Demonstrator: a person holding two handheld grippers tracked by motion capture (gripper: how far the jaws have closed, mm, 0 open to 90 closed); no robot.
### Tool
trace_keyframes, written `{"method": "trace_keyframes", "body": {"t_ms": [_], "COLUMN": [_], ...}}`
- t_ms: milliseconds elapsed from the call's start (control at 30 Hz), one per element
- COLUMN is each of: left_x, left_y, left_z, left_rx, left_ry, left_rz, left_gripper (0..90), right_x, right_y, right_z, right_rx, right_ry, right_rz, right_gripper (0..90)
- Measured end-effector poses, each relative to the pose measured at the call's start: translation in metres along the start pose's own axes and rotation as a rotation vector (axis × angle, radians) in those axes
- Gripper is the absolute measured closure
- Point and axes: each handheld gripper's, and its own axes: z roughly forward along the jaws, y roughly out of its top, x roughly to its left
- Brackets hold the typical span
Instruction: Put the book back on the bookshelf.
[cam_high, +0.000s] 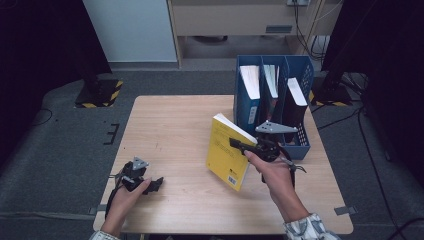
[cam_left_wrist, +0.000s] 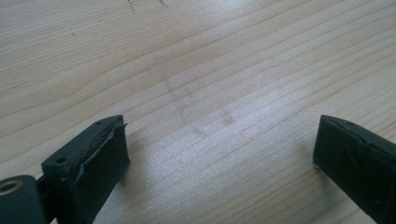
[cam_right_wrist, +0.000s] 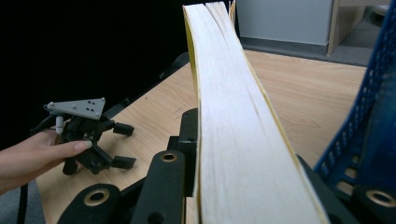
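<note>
The page block of the yellow book (cam_right_wrist: 243, 140) lies nearest the lens in the right gripper view, clamped between the jaws of the right claw (cam_high: 240, 145), which is clenched on it. In the high view the book is seen near the centre right of the frame, held clear of the tabletop (cam_high: 170, 125), its long axis tilted from upper left to lower right. The blue file rack (cam_high: 272, 100) stands just beyond and to the right of it, in the upper right; three compartments are seen, each holding a book or folder. The book's entry must be judged against those dividers. The left claw (cam_high: 159, 183) rests at the lower left, well apart, released and empty over bare wood. Small print on the cover cannot be read.
</note>
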Motion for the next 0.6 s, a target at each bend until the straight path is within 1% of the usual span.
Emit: {"method": "trace_keyframes", "body": {"t_ms": [267, 367, 500, 533, 600], "left_x": [0.0, 0.0, -0.001, -0.001, -0.001], "left_y": [-0.001, -0.001, -0.001, -0.001, -0.001], "left_z": [0.0, 0.0, 0.001, 0.001, 0.001], "left_rx": [-0.006, -0.006, -0.01, -0.011, -0.011], "left_ry": [0.0, 0.001, 0.003, 0.003, 0.003], "left_rz": [0.001, 0.001, -0.002, -0.003, -0.003], "left_gripper": [1.7, 1.6, 1.2, 1.2, 1.2], "right_x": [-0.01, -0.014, -0.017, -0.019, -0.02], "right_y": [-0.009, -0.011, -0.011, -0.008, -0.005], "right_z": [-0.021, -0.029, -0.035, -0.04, -0.044], "right_rx": [-0.002, -0.006, -0.018, -0.031, -0.042], "right_ry": [-0.025, -0.034, -0.039, -0.044, -0.045], "right_rz": [0.013, 0.027, 0.04, 0.048, 0.048], "right_gripper": [75.0, 75.0, 75.0, 75.0, 75.0]}}
